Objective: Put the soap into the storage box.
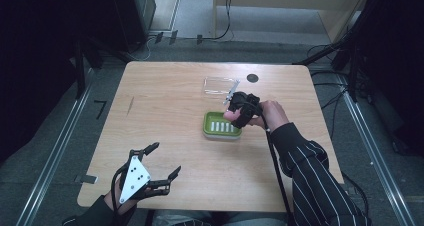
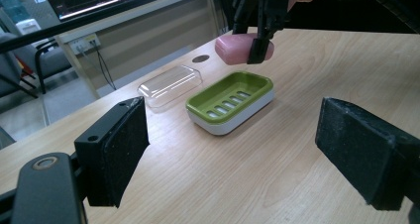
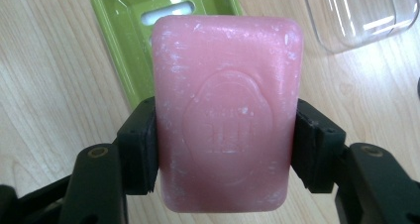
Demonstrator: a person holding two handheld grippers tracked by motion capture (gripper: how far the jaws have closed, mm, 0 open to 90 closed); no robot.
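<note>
Soap [image 3: 225, 112] sits clamped between the right gripper's [image 1: 239, 108] pads, held by its long sides in the air. Just below and ahead of that gripper waits the green dish [image 2: 230, 100], empty; lowering the bar into it is left to do. Beyond the dish lies the clear lid [image 2: 170, 84], off. Left gripper [image 1: 159, 161] rests well apart, jaws wide and holding nothing.

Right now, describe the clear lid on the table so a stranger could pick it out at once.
Start at the wooden table and find the green soap dish near its middle. Just beyond the dish, toward the far edge, lies the clear lid, flat on the wood. It is see-through and colourless, unlike the green dish and the pink soap clamped in the right gripper.
</note>
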